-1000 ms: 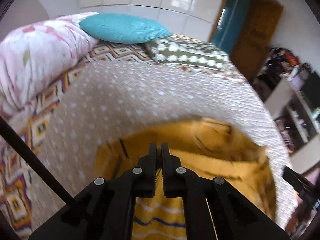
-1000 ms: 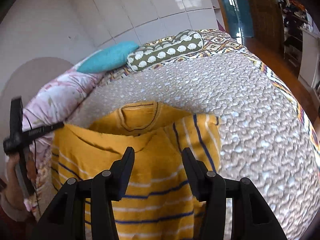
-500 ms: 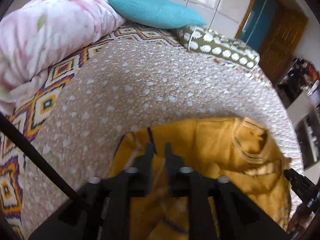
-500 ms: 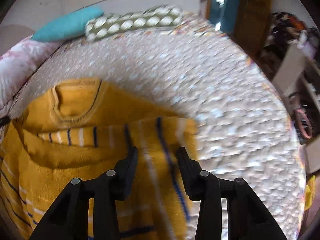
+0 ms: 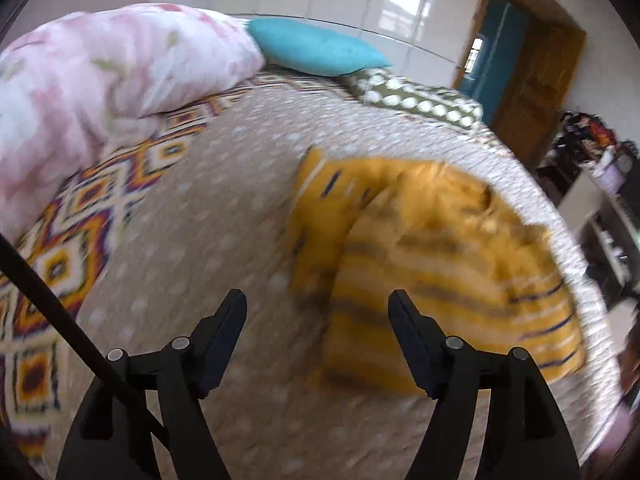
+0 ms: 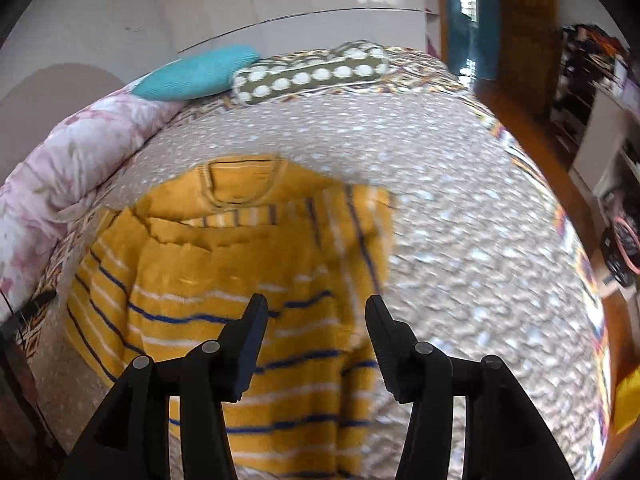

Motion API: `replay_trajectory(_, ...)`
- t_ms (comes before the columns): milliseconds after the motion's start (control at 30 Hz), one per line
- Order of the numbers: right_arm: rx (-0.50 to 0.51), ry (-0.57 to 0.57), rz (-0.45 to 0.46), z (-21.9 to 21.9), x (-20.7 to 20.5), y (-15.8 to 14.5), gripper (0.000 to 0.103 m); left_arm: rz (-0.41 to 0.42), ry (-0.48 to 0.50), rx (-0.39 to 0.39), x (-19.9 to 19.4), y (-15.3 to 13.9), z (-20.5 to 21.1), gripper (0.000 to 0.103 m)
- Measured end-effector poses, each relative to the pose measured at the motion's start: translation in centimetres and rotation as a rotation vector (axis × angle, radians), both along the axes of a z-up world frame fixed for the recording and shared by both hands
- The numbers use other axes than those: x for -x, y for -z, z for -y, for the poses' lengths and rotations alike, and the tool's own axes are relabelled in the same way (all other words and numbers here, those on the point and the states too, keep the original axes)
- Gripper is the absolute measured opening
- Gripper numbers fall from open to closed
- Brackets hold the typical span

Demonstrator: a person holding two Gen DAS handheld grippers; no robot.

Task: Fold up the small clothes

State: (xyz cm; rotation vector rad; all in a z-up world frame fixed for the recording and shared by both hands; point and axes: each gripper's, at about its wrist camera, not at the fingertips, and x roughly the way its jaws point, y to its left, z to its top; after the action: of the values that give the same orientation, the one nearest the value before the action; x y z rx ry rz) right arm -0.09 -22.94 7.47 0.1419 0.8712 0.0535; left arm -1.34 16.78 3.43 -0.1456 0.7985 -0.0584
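Left to right, we see a pink floral quilt (image 6: pixel 60 184) bundled at the bed's left edge, then a teal pillow (image 6: pixel 196 74) and a dotted olive pillow (image 6: pixel 312 74) at the far end against a tiled wall. The yellow striped sweater (image 6: pixel 240 280) lies partly folded on the dotted beige bedspread (image 6: pixel 460 240). We note the left tool (image 5: pixel 316 312) spread wide and empty just left of the sweater, and the right tool (image 6: pixel 316 312) open, empty, above its lower stripes. A wooden door (image 5: pixel 532 92) and cluttered shelves (image 5: pixel 600 200) stand at right.
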Motion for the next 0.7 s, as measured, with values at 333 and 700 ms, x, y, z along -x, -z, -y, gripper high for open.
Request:
replay_trajectory(333, -0.018, -0.047, -0.174, -2.5, -7.9, 4.4, 0.008, -0.052, -0.105, 0.154, 0.6, 5.2, -4.4, 0.081)
replay_trajectory(700, 0.295, 0.212, -0.208, -0.8, -12.4, 3.8, 0.009, -0.076, -0.082, 0.037, -0.3, 5.7, -2.4, 0.09)
